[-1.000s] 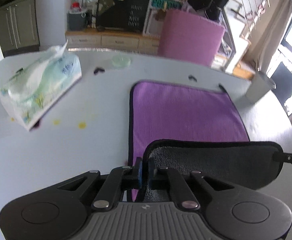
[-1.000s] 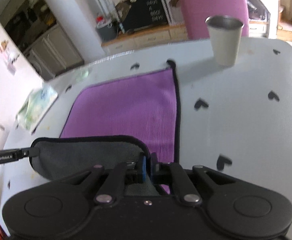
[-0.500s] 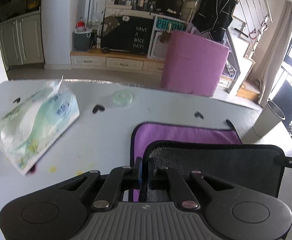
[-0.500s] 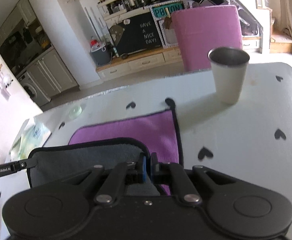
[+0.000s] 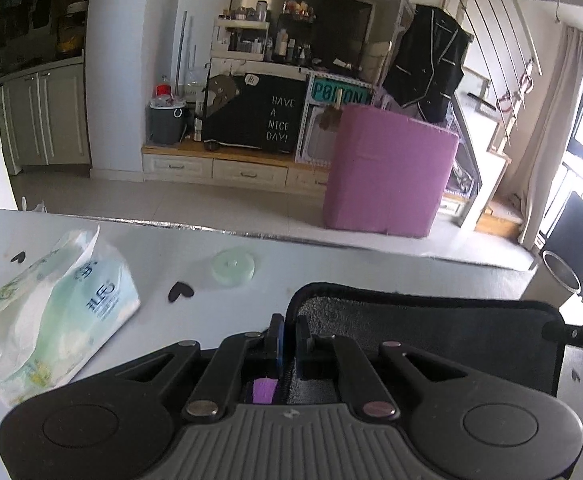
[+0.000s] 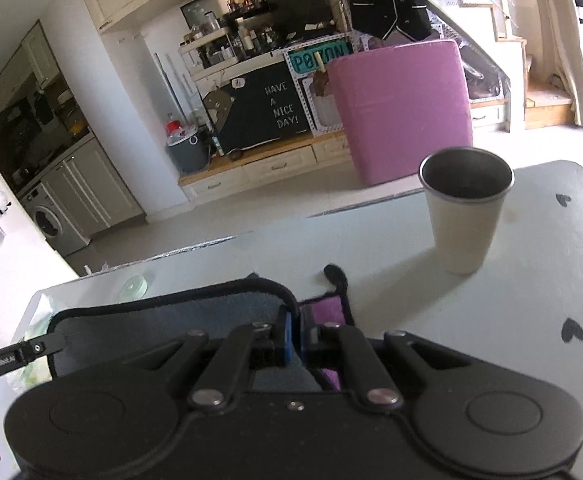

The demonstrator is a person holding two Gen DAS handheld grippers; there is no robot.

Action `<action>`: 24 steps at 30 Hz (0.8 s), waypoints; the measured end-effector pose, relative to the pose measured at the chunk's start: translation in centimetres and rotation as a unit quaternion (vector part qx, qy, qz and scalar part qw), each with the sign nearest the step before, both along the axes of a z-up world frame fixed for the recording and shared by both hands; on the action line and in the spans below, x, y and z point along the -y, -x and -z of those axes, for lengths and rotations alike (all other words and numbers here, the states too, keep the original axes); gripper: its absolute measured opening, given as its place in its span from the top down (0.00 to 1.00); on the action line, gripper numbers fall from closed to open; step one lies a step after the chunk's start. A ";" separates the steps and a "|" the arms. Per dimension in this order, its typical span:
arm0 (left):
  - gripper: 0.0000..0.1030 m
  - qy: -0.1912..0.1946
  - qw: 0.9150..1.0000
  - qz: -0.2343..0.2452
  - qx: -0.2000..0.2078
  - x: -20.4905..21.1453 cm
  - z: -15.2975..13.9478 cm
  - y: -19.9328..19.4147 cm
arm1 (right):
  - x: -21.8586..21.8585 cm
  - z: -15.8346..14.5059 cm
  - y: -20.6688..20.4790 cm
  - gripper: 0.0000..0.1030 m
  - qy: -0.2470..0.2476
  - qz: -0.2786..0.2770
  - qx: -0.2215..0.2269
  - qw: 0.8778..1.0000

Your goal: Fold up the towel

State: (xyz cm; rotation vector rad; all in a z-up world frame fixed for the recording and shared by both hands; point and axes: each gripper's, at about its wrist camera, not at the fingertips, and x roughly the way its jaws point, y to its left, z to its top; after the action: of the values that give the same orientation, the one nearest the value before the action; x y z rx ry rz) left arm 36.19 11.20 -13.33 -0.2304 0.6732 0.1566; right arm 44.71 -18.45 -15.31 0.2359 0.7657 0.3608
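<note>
The towel (image 5: 431, 332) is purple on one face and grey on the other, with a black hem. My left gripper (image 5: 289, 332) is shut on its left corner and my right gripper (image 6: 296, 330) is shut on its right corner. The held edge is lifted, grey underside (image 6: 163, 328) facing me, and carried over the flat purple part, which is almost fully covered. A strip of purple (image 6: 327, 312) shows beside the right fingers. The towel's hanging loop (image 6: 335, 274) lies on the white table (image 6: 531, 300).
A tissue pack (image 5: 51, 316) lies left of the towel. A pale round coaster (image 5: 233, 267) sits near the table's far edge. A cup (image 6: 465, 216) stands right of the towel. The table's far edge (image 5: 331, 242) is close ahead.
Both grippers have carried the held towel edge forward toward the far edge of the table. The visible purple face has shrunk from a wide sheet to a sliver.
</note>
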 end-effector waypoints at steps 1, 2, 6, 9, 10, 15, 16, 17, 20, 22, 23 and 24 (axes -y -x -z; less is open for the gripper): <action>0.95 0.002 1.000 -0.001 0.001 0.0 0.0 -0.3 | -0.1 0.1 -0.4 0.96 0.001 0.001 0.000 1.000; 0.95 0.004 1.000 -0.003 0.002 -0.1 0.1 -0.8 | -0.1 0.3 -0.7 0.96 0.001 0.003 0.001 1.000; 0.95 0.014 1.000 -0.005 0.000 -0.4 0.9 -2.2 | -0.4 0.9 -1.9 0.96 0.001 0.008 -0.001 1.000; 0.95 0.023 1.000 -0.011 -0.001 -0.6 1.6 -3.1 | -0.6 1.3 -2.7 0.96 0.002 0.007 0.000 1.000; 0.95 0.023 1.000 -0.012 -0.001 -0.6 1.8 -3.2 | -0.6 1.4 -2.8 0.96 0.002 0.007 0.000 1.000; 0.95 0.025 0.999 -0.016 -0.011 -1.0 3.1 -4.1 | -0.9 2.7 -4.0 0.96 0.002 0.008 -0.010 1.000; 0.95 0.026 0.999 -0.017 -0.013 -1.1 3.4 -4.2 | -0.9 3.0 -4.2 0.96 0.003 0.008 -0.012 1.000; 0.95 0.028 0.999 -0.017 -0.016 -1.1 3.7 -4.3 | -1.0 3.3 -4.3 0.96 0.006 0.009 -0.014 1.000; 0.95 0.027 0.999 -0.014 -0.026 -1.0 4.3 -4.7 | -1.0 4.0 -4.7 0.96 0.010 0.007 -0.021 1.000; 0.95 0.023 0.999 -0.015 -0.029 -0.9 4.5 -4.7 | -1.1 4.4 -4.9 0.96 0.009 0.007 -0.023 1.000; 0.95 0.023 0.999 -0.016 -0.029 -0.9 4.6 -4.7 | -1.1 4.6 -4.9 0.96 0.010 0.005 -0.023 1.000; 0.95 0.023 0.999 -0.016 -0.030 -0.9 4.6 -4.7 | -1.1 4.7 -5.0 0.95 0.010 0.003 -0.022 1.000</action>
State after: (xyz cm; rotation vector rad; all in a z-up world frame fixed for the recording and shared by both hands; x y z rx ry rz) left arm 40.90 12.15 -17.95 -0.2828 0.7335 0.1796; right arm 49.68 -17.30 -19.99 0.2282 0.8122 0.3420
